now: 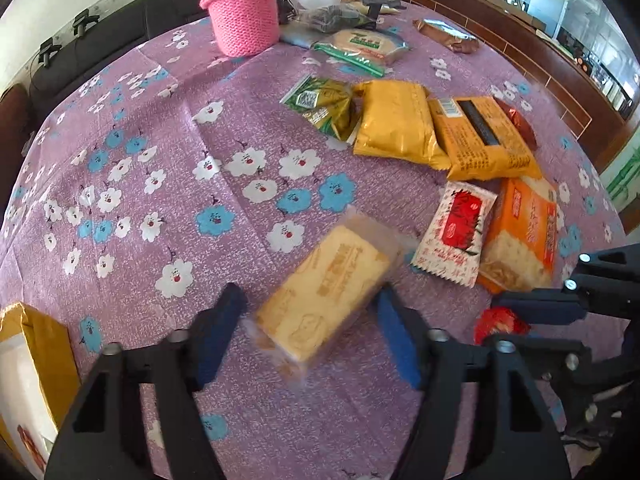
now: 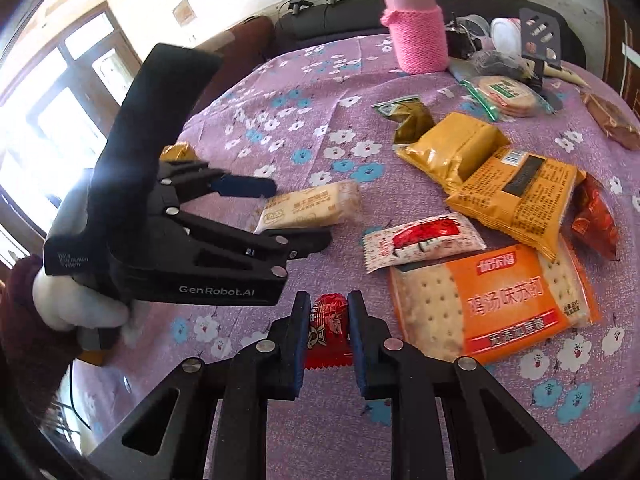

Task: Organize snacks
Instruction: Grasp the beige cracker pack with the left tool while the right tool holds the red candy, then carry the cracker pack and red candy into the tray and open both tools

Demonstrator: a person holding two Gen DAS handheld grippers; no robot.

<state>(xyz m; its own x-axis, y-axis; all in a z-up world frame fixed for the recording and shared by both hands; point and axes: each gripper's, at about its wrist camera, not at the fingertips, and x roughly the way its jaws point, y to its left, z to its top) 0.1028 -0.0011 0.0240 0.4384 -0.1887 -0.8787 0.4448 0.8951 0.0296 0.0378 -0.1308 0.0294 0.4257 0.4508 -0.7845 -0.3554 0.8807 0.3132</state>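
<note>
Both grippers point steeply down at the flowered tablecloth (image 1: 240, 128). The left gripper (image 1: 312, 332) straddles a pale biscuit pack (image 1: 324, 304) lying on the cloth; its right pad looks to touch the pack, the left one stands clear (blurry, so no real clamp that I can see). The right gripper (image 2: 329, 320) is pinched tight on a small red candy (image 2: 328, 318). Only the right view shows the gloved hand (image 2: 76, 304) behind the left gripper. Only the left view shows a yellow box (image 1: 36, 360) at the table's near-left edge.
</note>
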